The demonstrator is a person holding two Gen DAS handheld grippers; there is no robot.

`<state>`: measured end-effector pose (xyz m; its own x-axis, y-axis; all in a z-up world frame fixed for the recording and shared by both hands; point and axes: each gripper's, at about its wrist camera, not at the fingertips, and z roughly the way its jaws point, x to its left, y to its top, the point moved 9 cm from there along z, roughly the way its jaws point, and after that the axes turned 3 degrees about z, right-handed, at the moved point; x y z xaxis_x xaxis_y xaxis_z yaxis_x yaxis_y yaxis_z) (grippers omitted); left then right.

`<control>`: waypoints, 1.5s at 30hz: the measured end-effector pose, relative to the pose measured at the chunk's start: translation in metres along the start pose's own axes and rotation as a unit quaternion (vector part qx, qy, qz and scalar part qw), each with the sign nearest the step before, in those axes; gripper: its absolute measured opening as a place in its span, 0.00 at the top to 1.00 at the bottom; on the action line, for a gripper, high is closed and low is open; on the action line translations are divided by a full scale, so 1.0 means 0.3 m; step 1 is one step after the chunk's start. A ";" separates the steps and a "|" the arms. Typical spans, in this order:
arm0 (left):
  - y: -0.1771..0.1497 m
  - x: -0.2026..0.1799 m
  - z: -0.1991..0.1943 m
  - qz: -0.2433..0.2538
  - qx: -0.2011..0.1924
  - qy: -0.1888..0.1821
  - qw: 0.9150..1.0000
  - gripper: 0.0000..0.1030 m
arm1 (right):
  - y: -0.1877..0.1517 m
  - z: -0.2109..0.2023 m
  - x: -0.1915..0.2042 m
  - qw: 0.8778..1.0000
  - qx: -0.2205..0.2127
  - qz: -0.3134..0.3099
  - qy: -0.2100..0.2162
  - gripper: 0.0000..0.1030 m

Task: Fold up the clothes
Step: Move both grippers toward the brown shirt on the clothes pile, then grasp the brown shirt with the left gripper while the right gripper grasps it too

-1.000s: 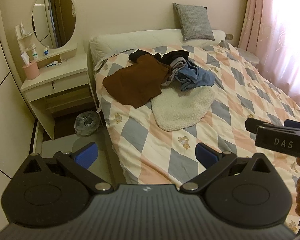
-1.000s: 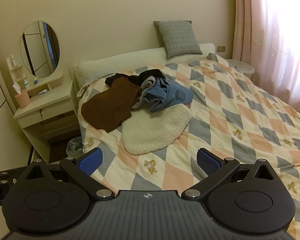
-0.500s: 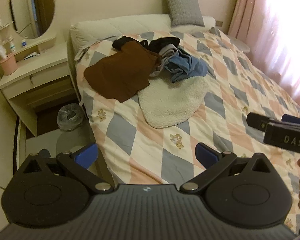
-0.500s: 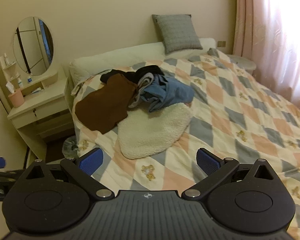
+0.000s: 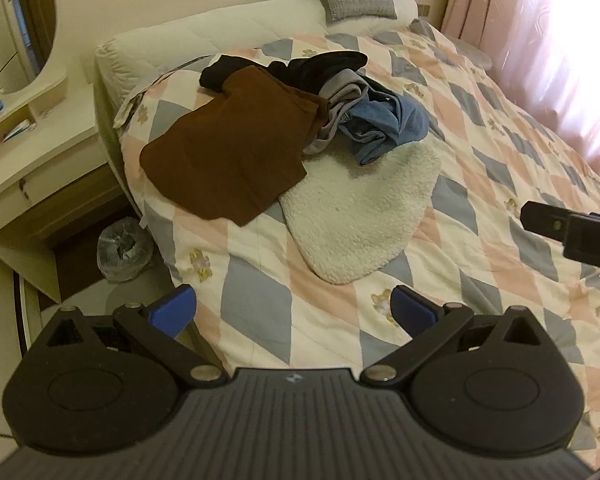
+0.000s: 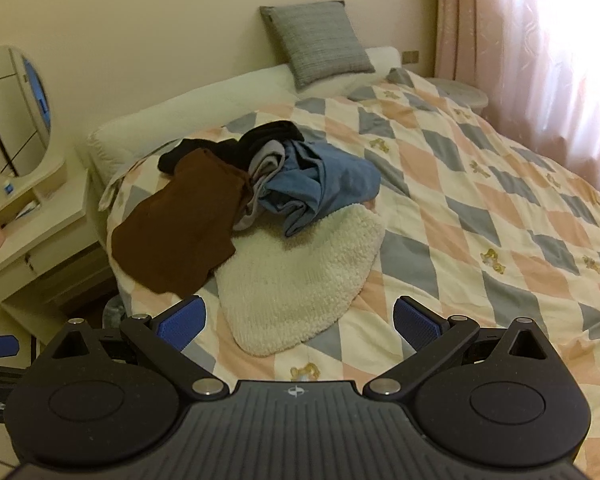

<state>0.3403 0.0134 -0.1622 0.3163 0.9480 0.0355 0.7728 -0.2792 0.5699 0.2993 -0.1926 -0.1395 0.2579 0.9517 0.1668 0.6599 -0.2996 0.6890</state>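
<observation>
- The left claw (image 5: 292, 310) is wide open and holds nothing. It hangs in the air above the near edge of the bed (image 5: 479, 216).
- The right claw (image 6: 298, 322) is wide open too, and empty. It is also over the near part of the bed.
- The clothes sit in a heap on the far left side of the bed, well apart from both claws.
- The brown cloth (image 5: 236, 148) lies mostly flat and looks smooth and thin. It hangs close to the left edge of the bed.
- The white fluffy piece (image 5: 359, 208) is round at the end and looks thick and woolly. It is the nearest one.
- The blue clothes (image 6: 319, 188) are bunched up and full of creases. A grey piece (image 6: 266, 162) and a black piece (image 6: 260, 140) are tangled in beside them.
- What could go wrong: a claw could pinch two pieces at once, because they lie on top of each other.
- The brown cloth could slide off onto the floor if it gets pulled to the left.
- A claw could also grab the soft quilt under the clothes and lift it too.
</observation>
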 end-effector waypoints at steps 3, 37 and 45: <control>0.024 0.001 0.045 0.003 0.004 -0.006 1.000 0.01 | 0.017 0.021 0.012 1.000 -0.004 -0.002 0.000 0.00; -0.035 0.085 0.147 -0.044 0.001 0.066 0.997 0.01 | 0.013 0.250 0.054 0.996 0.012 -0.075 0.048 0.00; 0.007 0.165 0.402 0.040 -0.005 0.074 0.996 0.04 | 0.044 0.401 0.100 0.992 0.000 -0.128 0.023 0.00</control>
<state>0.4238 0.0413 -0.2581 0.2921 0.9349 0.2018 0.7423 -0.3547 0.5685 0.4006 -0.1761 -0.2103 0.0505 0.9986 0.0180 0.6992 -0.0482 0.7133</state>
